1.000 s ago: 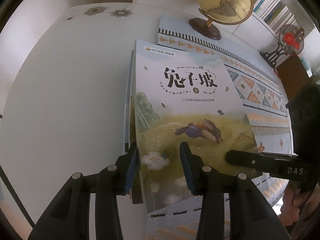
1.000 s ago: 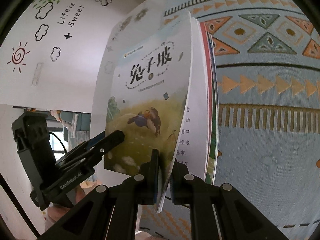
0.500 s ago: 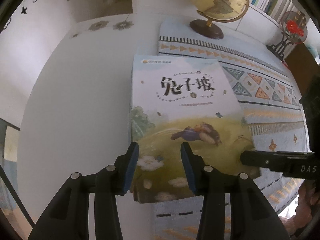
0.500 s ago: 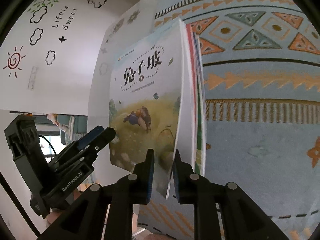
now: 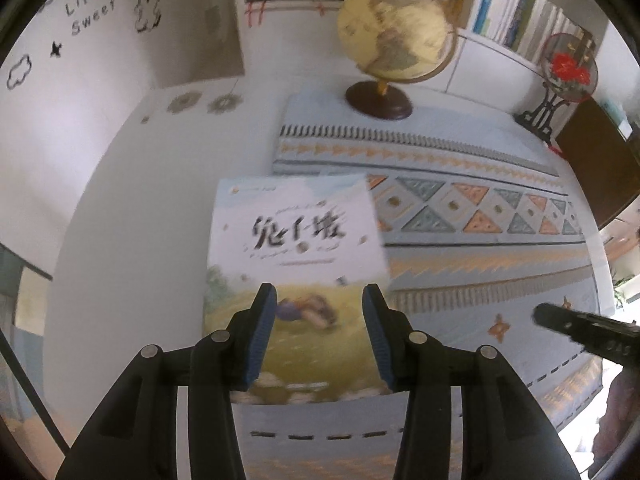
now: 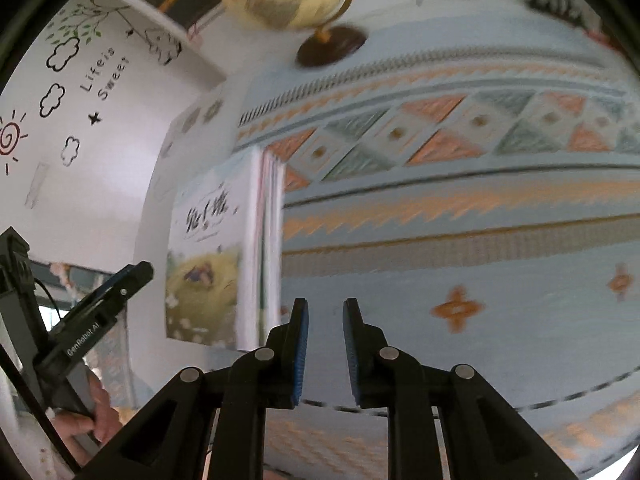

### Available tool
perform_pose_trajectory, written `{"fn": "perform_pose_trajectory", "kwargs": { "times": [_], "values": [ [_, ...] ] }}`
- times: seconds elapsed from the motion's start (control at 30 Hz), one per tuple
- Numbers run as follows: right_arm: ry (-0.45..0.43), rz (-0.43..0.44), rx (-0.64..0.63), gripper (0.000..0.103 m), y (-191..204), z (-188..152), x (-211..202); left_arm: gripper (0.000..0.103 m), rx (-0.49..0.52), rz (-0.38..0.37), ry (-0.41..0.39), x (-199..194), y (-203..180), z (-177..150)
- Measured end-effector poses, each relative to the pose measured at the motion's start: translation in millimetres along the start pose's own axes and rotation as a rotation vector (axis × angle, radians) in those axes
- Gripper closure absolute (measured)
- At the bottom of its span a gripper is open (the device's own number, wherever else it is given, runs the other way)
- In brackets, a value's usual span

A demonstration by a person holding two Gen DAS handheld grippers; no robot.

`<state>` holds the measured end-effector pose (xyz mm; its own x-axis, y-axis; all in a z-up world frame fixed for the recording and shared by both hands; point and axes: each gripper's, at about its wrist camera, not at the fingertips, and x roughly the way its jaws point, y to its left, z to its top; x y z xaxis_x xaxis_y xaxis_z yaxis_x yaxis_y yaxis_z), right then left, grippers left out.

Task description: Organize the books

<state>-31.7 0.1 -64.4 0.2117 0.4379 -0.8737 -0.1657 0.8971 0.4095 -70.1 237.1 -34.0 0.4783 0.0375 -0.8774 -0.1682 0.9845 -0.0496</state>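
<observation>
The stack of books (image 5: 296, 264) lies flat on the table (image 5: 132, 240), overlapping the patterned runner's (image 5: 480, 240) edge, in front of the globe (image 5: 394, 36). Top cover: black Chinese title, blurred. The left tool (image 5: 318, 340), marked "GenRobot.AI", and the right tool (image 6: 324, 348) hang narrowly parted, empty.

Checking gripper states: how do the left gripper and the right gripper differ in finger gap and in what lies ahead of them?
The left gripper has its fingers wider apart than the right gripper. The left gripper frames the stack of books beyond its fingers; the right gripper faces the patterned mat, with the books off to one side. Shared: both are open and hold nothing.
</observation>
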Motion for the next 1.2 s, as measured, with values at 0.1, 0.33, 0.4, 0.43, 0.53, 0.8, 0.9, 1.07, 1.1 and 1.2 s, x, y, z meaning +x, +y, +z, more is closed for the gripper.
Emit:
{"fn": "perform_pose_trajectory", "kwargs": {
  "times": [0.1, 0.33, 0.4, 0.43, 0.53, 0.8, 0.9, 1.07, 1.1, 1.2],
  "values": [
    [-0.071, -0.033, -0.034, 0.087, -10.6, 4.7, -35.6, 0.061, 0.022, 0.002, -0.03, -16.5, -21.5, 6.7],
    [-0.32, -0.135, -0.148, 0.085, -8.6, 21.1, -138.5, 0.039, -0.009, 0.008, -0.145, -80.3, -75.8, 23.8],
    [-0.383, -0.164, -0.186, 0.07, -2.7, 21.8, -162.3, 0.024, -0.015, -0.036, -0.203, -98.5, -88.2, 23.6],
    [-0.417, -0.181, -0.199, 0.065, -0.8, 21.1, -174.2, 0.024, -0.015, -0.042, -0.224, -104.5, -93.1, 22.6],
    [-0.507, -0.211, -0.219, 0.057, 2.4, 14.8, -203.2, 0.023, 0.021, -0.014, -0.258, -119.0, -115.9, 21.4],
    [-0.525, -0.202, -0.251, 0.052, 0.7, 2.3, -214.9, 0.018, 0.06, 0.006, -0.297, -127.3, -149.8, 14.5],
    [-0.535, -0.235, -0.279, 0.05, 2.1, 1.4, -213.5, 0.007, 0.061, 0.011, -0.312, -129.8, -154.3, 14.4],
    [-0.539, -0.237, -0.271, 0.049, -0.9, 1.0, -211.7, 0.001, 0.076, 0.029, -0.309, -128.8, -160.0, 14.6],
    [-0.537, -0.237, -0.269, 0.049, -1.8, 1.5, -211.0, 0.001, 0.077, 0.036, -0.305, -127.6, -161.0, 13.7],
    [-0.528, -0.239, -0.258, 0.049, -4.6, 1.7, -207.4, 0.001, 0.113, 0.045, -0.296, -121.6, -167.4, 12.3]
  ]
}}
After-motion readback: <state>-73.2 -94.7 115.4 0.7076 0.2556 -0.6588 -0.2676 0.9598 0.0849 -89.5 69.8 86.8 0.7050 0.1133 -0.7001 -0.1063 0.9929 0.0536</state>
